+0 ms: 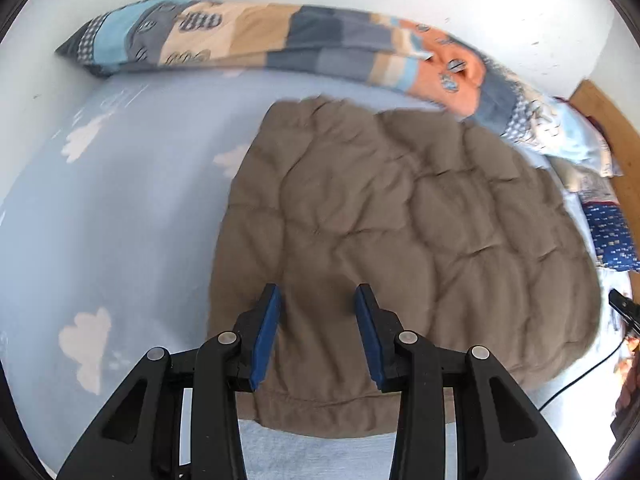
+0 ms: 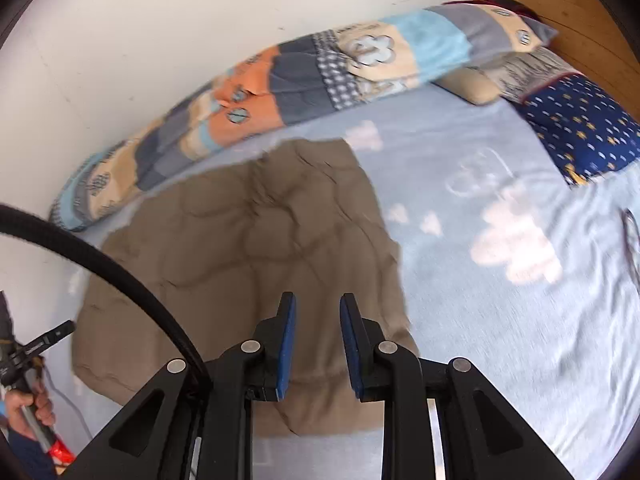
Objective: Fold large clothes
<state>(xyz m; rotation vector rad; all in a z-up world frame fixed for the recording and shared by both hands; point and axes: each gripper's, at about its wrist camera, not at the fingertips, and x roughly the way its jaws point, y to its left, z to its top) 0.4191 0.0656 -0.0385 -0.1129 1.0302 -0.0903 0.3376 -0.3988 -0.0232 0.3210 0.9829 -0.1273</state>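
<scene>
Pale blue bed sheet (image 1: pixel 120 208) with white clouds, patchwork blanket (image 1: pixel 256 36) rolled along the wall, brown quilted jacket (image 1: pixel 392 216) folded flat mid-bed, left gripper (image 1: pixel 316 334) and right gripper (image 2: pixel 318 344) above its near hem, jaws apart, empty.

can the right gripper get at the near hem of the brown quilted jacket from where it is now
Probably yes. The right gripper hangs open and empty over the brown quilted jacket, whose near hem lies flat on the bed sheet with nothing covering it.

Brown quilted jacket (image 1: pixel 400 220) matt, puffy cloth; bedsheet (image 1: pixel 120 220) soft, possibly fleecy; headboard (image 2: pixel 560 4) smooth wood
</scene>
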